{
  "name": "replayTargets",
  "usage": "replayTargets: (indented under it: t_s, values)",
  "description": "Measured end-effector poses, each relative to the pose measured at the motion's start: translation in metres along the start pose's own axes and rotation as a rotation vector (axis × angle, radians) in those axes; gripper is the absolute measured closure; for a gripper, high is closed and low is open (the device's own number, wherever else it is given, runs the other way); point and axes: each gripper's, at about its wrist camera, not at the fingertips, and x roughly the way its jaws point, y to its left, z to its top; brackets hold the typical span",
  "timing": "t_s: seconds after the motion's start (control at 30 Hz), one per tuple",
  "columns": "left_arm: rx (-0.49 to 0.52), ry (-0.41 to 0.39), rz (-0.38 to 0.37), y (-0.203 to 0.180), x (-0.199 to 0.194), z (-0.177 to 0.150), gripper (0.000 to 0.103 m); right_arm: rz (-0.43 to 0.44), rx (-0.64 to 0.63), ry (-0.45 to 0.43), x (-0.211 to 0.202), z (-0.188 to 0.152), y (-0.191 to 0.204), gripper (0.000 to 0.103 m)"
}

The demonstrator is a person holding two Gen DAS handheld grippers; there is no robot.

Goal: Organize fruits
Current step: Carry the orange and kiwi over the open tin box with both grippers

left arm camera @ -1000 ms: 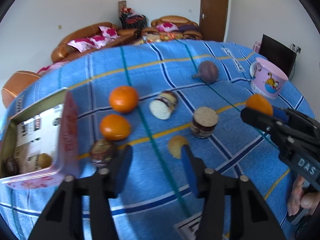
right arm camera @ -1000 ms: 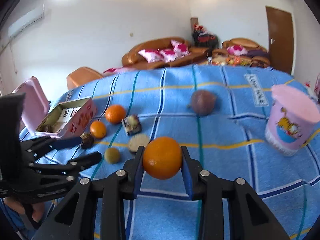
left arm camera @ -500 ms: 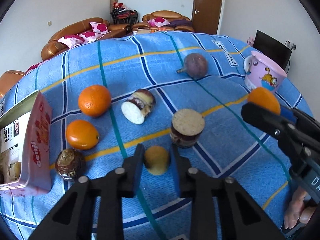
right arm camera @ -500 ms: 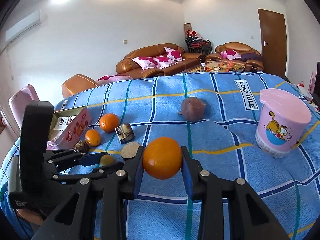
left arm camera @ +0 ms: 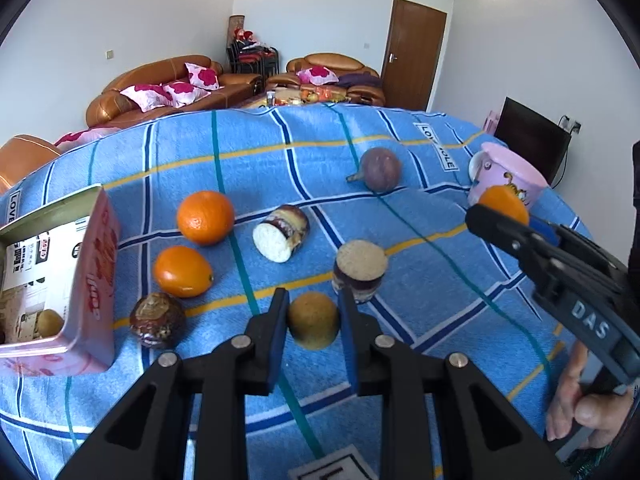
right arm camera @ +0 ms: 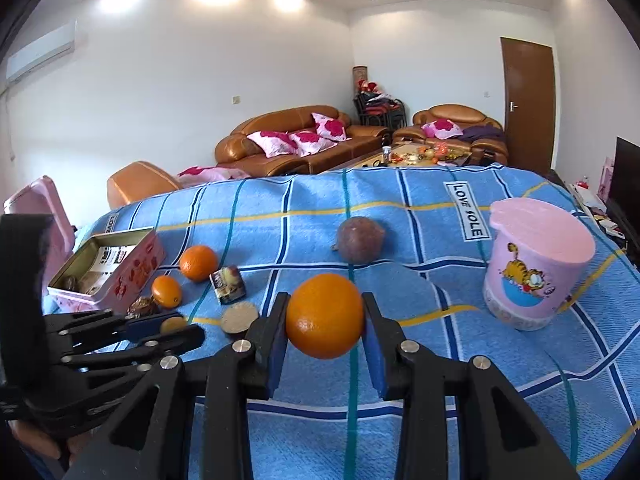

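My left gripper [left arm camera: 313,322] is shut on a small yellow-brown fruit [left arm camera: 313,325] and holds it just above the blue checked cloth [left arm camera: 420,292]. My right gripper [right arm camera: 324,322] is shut on an orange [right arm camera: 325,315] held above the cloth; it also shows at the right of the left wrist view [left arm camera: 504,204]. Two oranges [left arm camera: 205,217] [left arm camera: 182,271], a dark brown fruit [left arm camera: 157,320] and a purple round fruit [left arm camera: 379,169] lie on the cloth. An open pink tin [left arm camera: 94,276] at the left holds small fruits.
Two cut, dark-skinned cylindrical pieces [left arm camera: 281,232] [left arm camera: 360,270] lie mid-cloth. A pink cartoon bucket [right arm camera: 534,270] stands at the right. Sofas [right arm camera: 296,144] and a brown door [right arm camera: 526,100] are behind the table. A pink chair [right arm camera: 38,208] stands at the left.
My left gripper moved forward and closed on the small yellow-brown fruit, then lifted it slightly. My right gripper kept hold of the orange and rose a little.
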Motion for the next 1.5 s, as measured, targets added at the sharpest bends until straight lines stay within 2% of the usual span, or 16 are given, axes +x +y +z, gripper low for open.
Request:
replayTargets:
  t_s: [0.2, 0.43, 0.57, 0.97, 1.5]
  values:
    - [0.016, -0.038, 0.060, 0.006, -0.018, -0.002, 0.077, -0.047, -0.050, -0.030, -0.003, 0.001, 0.009, 0.067]
    - [0.014, -0.080, 0.144, 0.029, -0.036, -0.004, 0.077, -0.101, -0.101, 0.015, 0.004, -0.001, 0.024, 0.067]
    - [-0.014, -0.084, 0.159, 0.047, -0.042, -0.007, 0.077, -0.079, -0.113, 0.043, 0.004, 0.000, 0.043, 0.067]
    - [-0.074, -0.108, 0.196, 0.093, -0.062, -0.012, 0.077, 0.017, -0.164, 0.006, 0.002, 0.016, 0.118, 0.067]
    - [-0.154, -0.137, 0.340, 0.171, -0.075, -0.001, 0.077, 0.135, -0.160, 0.012, 0.025, 0.023, 0.192, 0.067]
